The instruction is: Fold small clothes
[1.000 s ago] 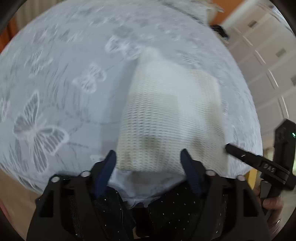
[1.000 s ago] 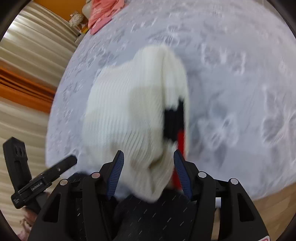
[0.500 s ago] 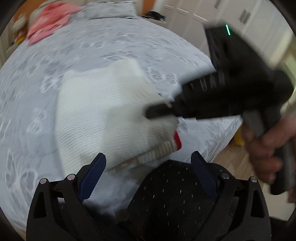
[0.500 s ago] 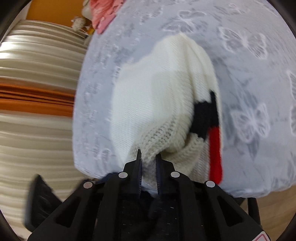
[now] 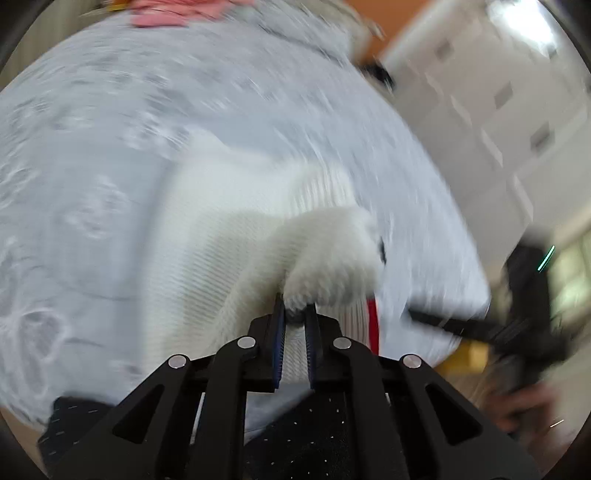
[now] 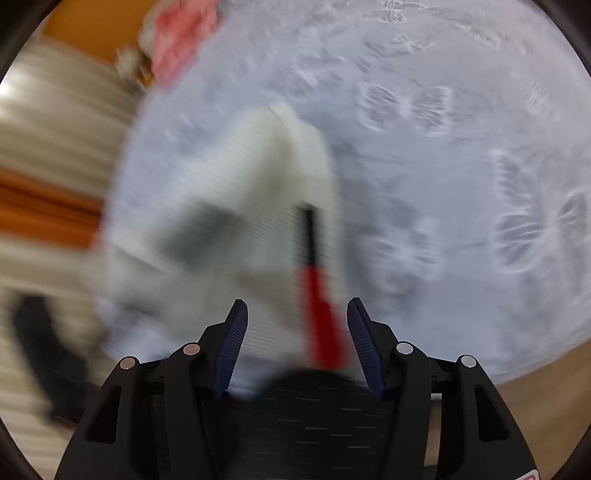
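A white knit garment [image 5: 229,258] with a black and red stripe [image 6: 317,306] lies on the grey butterfly bedspread [image 5: 92,147]. My left gripper [image 5: 295,310] is closing tight on a raised fold of the knit at its near edge, and the pads pinch it. In the right wrist view the garment [image 6: 258,177] is blurred. My right gripper [image 6: 297,314] is opening above its near edge. The striped edge lies between the fingers, and the pads do not touch it. The right gripper [image 5: 480,325] also shows as a dark blur at the bed's corner in the left wrist view.
Pink clothing [image 5: 173,14] lies at the far end of the bed, also seen as a pink heap [image 6: 181,40] in the right wrist view. White wardrobe doors [image 5: 498,110] stand to the right. Striped curtains [image 6: 48,129] hang beside the bed. A hand [image 5: 524,410] holds the right gripper.
My left gripper went from wide open to shut on a fold of the knit. My right gripper let go of the knit edge it pinched half a second ago and opened.
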`<action>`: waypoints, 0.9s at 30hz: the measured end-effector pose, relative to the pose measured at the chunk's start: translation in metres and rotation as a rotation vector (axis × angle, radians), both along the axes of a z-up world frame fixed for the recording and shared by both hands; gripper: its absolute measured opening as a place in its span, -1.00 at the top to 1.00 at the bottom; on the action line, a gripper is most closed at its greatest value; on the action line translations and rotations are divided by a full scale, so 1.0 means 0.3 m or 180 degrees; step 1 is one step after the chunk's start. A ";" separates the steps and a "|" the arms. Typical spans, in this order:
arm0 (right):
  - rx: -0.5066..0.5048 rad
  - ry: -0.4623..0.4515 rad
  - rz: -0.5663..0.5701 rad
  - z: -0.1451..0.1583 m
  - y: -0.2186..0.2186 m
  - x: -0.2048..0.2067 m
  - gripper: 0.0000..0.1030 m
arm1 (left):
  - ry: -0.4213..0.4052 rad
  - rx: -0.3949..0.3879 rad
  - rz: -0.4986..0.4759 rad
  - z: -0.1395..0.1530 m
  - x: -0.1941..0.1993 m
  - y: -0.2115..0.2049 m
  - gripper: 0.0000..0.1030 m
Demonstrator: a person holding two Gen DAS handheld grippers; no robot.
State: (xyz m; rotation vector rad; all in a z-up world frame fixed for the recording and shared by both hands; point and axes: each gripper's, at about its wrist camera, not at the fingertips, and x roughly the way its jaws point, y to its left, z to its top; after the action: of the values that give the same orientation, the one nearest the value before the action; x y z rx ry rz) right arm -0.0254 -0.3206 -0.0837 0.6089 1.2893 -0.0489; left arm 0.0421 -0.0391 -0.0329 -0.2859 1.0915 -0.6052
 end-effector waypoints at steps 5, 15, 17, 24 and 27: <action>0.0319 0.0089 0.0118 -0.126 0.078 0.050 -0.11 | -0.0021 -0.0033 0.0432 0.063 0.025 0.198 0.83; -0.0349 -0.0362 0.0359 0.111 0.107 0.105 0.87 | -0.0163 -0.0102 0.0233 0.144 -0.033 0.117 0.83; -0.0511 0.0117 0.0597 -0.044 0.082 0.110 0.80 | -0.0107 -0.0078 0.0103 0.112 -0.046 0.056 0.83; -0.0292 -0.0025 -0.0084 0.032 0.017 0.098 -0.19 | 0.0073 0.0046 -0.0236 0.025 -0.100 -0.089 0.82; 0.0212 -0.0201 0.0019 0.094 0.034 0.184 -0.27 | 0.0059 0.0149 -0.0366 0.013 -0.115 -0.131 0.82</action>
State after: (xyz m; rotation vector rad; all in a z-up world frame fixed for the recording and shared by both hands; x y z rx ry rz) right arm 0.0299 -0.3105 -0.0555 0.6587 1.2353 0.0181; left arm 0.0077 -0.0784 -0.0289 -0.1893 1.1441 -0.6795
